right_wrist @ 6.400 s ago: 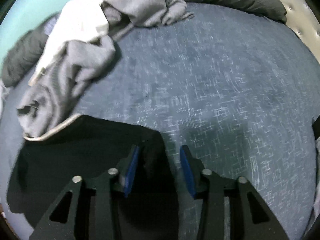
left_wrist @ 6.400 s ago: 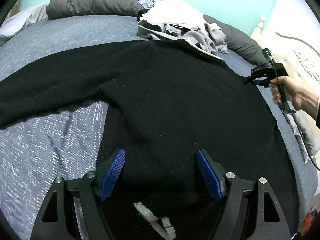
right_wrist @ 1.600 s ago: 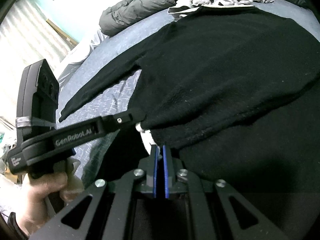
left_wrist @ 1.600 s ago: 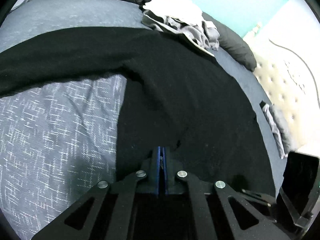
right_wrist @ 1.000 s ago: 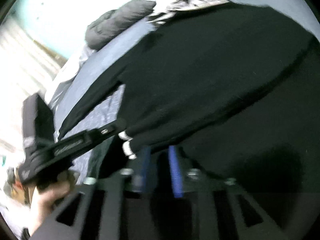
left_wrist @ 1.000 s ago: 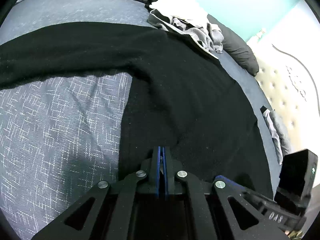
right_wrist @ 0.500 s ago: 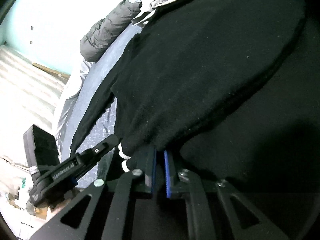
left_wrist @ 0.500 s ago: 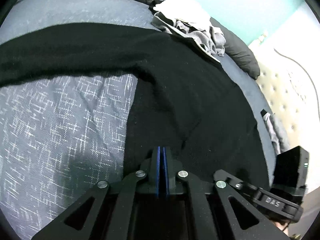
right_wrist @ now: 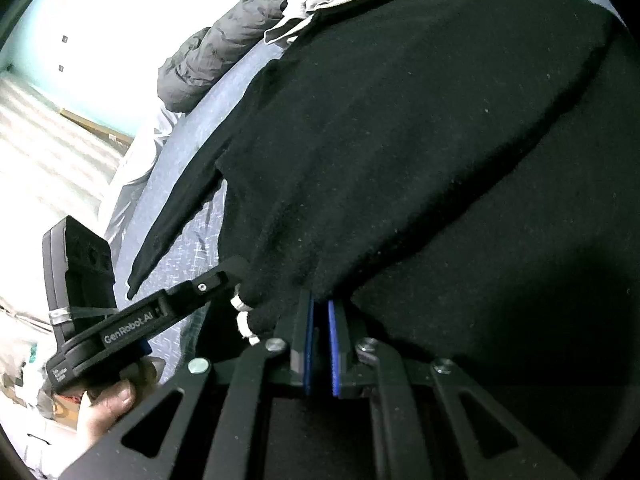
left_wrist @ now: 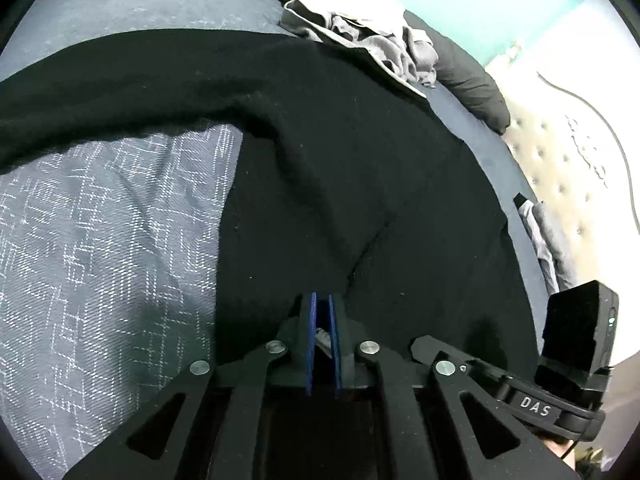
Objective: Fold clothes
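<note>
A black sweater (left_wrist: 360, 160) lies spread on the blue-grey bedspread (left_wrist: 100, 240), with one sleeve stretched out to the left. Its near part is folded over itself (right_wrist: 400, 140). My left gripper (left_wrist: 322, 308) sits at the sweater's near edge. Its jaws are opening, and a slim gap shows a scrap of white label between the blue pads. In the right wrist view the left gripper (right_wrist: 236, 270) reaches in beside white label bits. My right gripper (right_wrist: 319, 308) is shut on the folded black edge. The right tool's black housing (left_wrist: 576, 332) is close by on the right.
A heap of grey and white clothes (left_wrist: 360, 28) and a dark pillow (left_wrist: 468, 80) lie at the far side of the bed. A tufted headboard (left_wrist: 568, 168) stands at the right, with a grey garment (left_wrist: 540, 232) at its foot. A hand (right_wrist: 108, 400) holds the left tool.
The left pads, pressed tight before, have parted a little. The right jaws, partly open a second ago, closed on the fold's edge. Both tools have stayed close together.
</note>
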### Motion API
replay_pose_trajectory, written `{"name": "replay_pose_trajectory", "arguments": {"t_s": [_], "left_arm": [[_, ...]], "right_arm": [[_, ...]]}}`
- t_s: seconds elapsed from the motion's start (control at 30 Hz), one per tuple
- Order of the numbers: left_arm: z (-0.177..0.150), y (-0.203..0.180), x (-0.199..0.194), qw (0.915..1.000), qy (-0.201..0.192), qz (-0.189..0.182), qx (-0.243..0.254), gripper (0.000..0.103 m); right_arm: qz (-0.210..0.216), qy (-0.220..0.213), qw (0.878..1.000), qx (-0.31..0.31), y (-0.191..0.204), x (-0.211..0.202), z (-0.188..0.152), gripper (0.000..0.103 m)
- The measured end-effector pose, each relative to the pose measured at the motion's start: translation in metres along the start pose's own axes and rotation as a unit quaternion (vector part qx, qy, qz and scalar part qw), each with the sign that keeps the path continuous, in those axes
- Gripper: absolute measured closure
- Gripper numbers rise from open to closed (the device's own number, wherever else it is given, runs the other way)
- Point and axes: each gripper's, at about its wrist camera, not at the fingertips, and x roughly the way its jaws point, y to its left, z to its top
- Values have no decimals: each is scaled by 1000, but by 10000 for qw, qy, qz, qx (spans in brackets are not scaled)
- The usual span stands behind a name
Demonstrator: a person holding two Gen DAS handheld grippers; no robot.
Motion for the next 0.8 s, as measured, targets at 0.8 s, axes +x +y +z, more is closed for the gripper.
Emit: {"name": "replay_pose_trajectory", "arguments": {"t_s": [0.8], "left_arm": [[-12, 1, 3, 9987, 82, 312, 398, 100]], "right_arm": [[-377, 10, 9984, -413, 15, 5, 1, 97]]}}
